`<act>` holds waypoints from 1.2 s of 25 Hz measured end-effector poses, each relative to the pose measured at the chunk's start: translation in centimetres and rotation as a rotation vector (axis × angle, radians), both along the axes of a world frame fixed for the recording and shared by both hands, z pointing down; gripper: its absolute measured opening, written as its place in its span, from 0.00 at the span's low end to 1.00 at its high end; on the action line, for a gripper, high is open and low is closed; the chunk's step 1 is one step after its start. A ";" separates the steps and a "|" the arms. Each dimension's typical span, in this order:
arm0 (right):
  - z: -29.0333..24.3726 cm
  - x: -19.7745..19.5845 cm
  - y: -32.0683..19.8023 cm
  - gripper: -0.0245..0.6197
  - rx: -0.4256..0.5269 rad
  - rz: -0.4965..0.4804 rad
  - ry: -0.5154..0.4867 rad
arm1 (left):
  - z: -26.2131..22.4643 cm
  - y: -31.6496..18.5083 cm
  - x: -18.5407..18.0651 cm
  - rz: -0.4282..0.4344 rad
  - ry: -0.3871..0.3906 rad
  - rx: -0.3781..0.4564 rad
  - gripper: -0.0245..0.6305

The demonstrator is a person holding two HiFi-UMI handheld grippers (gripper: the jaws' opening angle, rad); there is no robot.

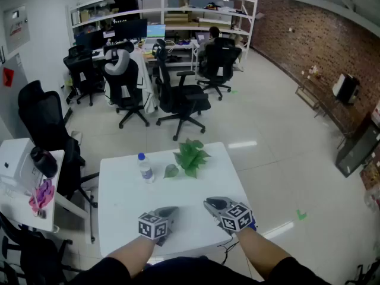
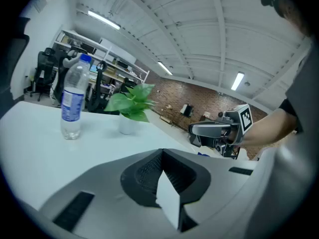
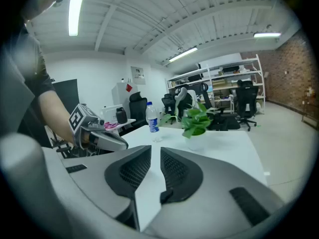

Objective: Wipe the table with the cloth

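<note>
Where the bottle (image 1: 145, 167) stands on the table (image 1: 178, 209), blue label (image 2: 73, 103) illegible

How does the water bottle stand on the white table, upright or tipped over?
Upright. The water bottle stands on its base on the white table, with its blue cap at the top.

Nothing legible: the water bottle (image 2: 74, 101) label is too blurred.
</note>
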State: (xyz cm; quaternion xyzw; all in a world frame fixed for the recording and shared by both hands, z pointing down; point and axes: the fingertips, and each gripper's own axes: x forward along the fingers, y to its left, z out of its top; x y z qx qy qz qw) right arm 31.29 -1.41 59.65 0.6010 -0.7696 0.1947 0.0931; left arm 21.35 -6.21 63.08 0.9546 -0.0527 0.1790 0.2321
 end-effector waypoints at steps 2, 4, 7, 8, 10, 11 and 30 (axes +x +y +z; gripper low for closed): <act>0.4 2.4 2.4 0.18 -0.021 -0.005 0.076 | -0.1 1.7 1.9 0.037 0.010 -0.003 0.03; 1.0 4.9 4.9 0.24 -0.055 -0.012 0.146 | -0.1 3.7 3.8 0.080 0.019 -0.009 0.03; 2.9 8.3 9.4 0.36 -0.145 -0.021 0.225 | 0.0 7.3 6.4 0.167 0.022 -0.019 0.03; 3.7 9.2 10.9 0.38 -0.180 -0.022 0.245 | 0.1 8.6 7.0 0.201 0.019 -0.021 0.03; 5.2 10.6 13.4 0.41 -0.244 -0.029 0.277 | 0.3 10.9 8.0 0.262 0.010 -0.021 0.03; 6.0 11.1 14.4 0.43 -0.274 -0.036 0.290 | 0.4 11.9 8.4 0.288 0.007 -0.021 0.03; 15.4 11.6 18.0 0.32 -0.559 -0.039 0.291 | 2.1 15.4 9.0 0.364 -0.039 -0.043 0.03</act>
